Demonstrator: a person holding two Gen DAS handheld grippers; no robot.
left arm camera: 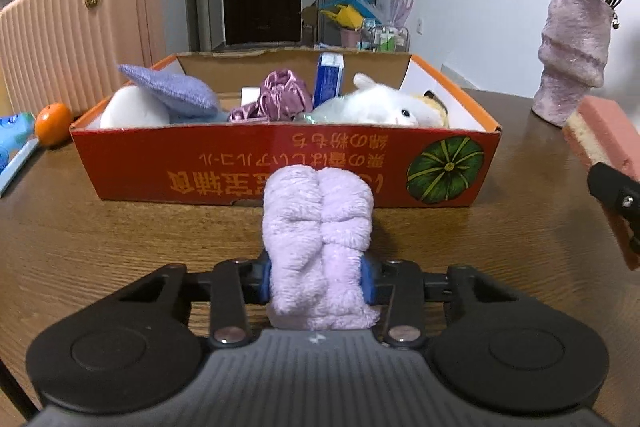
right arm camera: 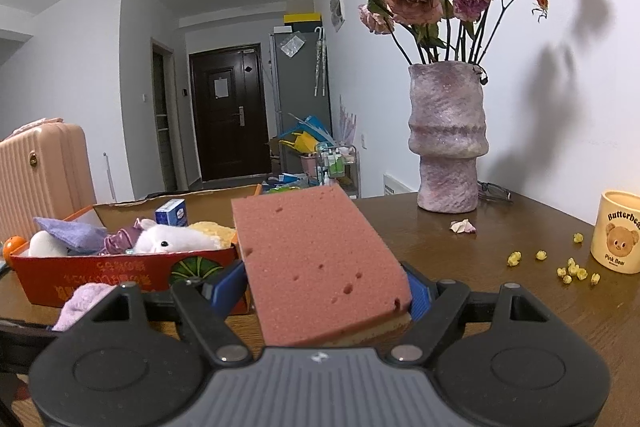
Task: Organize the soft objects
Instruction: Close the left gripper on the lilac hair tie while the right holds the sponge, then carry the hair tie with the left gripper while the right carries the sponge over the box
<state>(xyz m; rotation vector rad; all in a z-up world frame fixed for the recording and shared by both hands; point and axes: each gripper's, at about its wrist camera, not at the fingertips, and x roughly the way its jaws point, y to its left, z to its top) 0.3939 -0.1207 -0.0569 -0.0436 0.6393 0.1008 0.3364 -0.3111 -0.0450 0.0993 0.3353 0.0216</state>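
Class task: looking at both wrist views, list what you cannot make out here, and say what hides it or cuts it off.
- Left wrist view: the box floor, hidden by its front wall and the soft toys.
- Left wrist view: the sponge is cut off by the right edge.
- Right wrist view: the lilac towel is mostly behind the right gripper.
- Right wrist view: the mug is clipped by the edge.

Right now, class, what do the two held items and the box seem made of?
Lilac cloth: fluffy plush fabric, by its fuzzy pile. Pink block: matte sponge foam with open pores and a yellow underlayer. Box: probably printed cardboard, brown inside its back wall.
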